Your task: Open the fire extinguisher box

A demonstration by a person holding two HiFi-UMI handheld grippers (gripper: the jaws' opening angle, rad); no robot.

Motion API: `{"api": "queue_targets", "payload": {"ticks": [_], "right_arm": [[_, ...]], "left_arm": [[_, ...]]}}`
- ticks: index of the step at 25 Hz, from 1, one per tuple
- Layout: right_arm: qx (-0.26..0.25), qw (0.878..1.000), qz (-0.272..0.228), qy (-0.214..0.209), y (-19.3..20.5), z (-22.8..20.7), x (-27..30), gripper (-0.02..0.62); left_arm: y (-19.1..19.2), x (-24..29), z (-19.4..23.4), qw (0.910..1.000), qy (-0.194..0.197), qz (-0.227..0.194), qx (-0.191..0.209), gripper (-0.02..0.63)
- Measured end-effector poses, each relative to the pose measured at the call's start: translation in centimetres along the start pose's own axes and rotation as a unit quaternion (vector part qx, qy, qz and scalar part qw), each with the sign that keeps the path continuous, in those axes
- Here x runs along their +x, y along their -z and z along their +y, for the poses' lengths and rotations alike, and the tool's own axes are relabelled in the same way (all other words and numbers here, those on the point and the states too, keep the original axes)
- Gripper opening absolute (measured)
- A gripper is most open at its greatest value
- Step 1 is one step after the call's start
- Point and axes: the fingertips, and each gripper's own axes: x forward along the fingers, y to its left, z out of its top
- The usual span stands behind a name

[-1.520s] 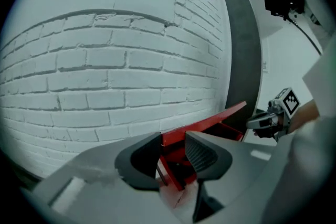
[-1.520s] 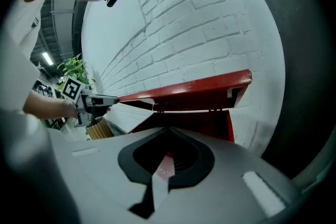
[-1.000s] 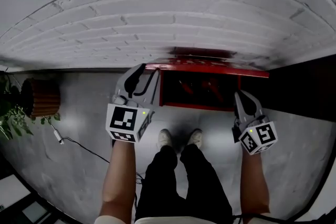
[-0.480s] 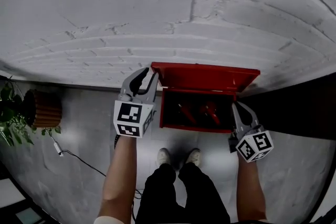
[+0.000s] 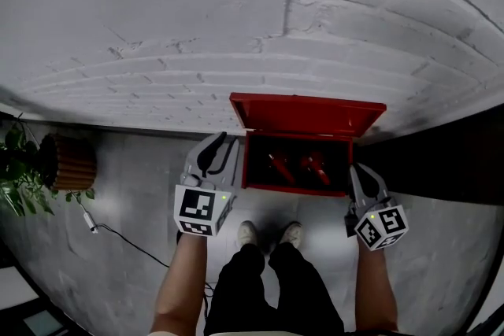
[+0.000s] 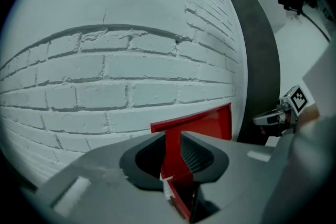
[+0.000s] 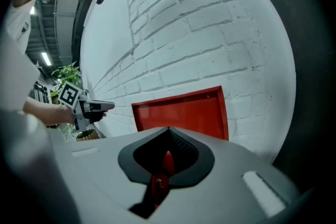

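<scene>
Fire extinguisher box (image 5: 298,186) stood open, lid (image 5: 307,116) against wall (image 5: 236,27), seemingly done; left gripper (image 5: 219,142) narrowly parted, right gripper (image 5: 359,169) closed, empty

Left claw (image 6: 172,136) view: my own claw body covers the lower fire extinguisher box (image 6: 210,122). Only its lid and a strip of wall between the parted jaws show.

Right claw (image 7: 168,132) view: box body likewise hidden. One red sliver shows below the tips, too little to identify.

Head view: two extinguishers (image 5: 280,167) lie in shadow, their lower ends behind the front wall. Plant (image 5: 16,177) cut by the left edge. Cable (image 5: 130,230) vanishes behind my left forearm (image 5: 183,279).
</scene>
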Motion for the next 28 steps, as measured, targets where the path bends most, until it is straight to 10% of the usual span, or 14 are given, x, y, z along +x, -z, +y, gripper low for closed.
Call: {"api": "queue_targets", "payload": {"ticks": [16, 28], "right_arm": [[-0.034, 0.999, -0.011, -0.008, -10.2, 10.5, -10.4, 0.005], [-0.068, 0.996, -0.052, -0.013, -17.8, 13.9, -14.2, 0.005]], "left_arm": [[-8.0, -16.2, -3.6, 0.9976, -0.015, 0.005, -0.068, 0.005], [-15.4, -19.3, -5.4, 0.9981, 0.014, -0.045, -0.040, 0.005]]}}
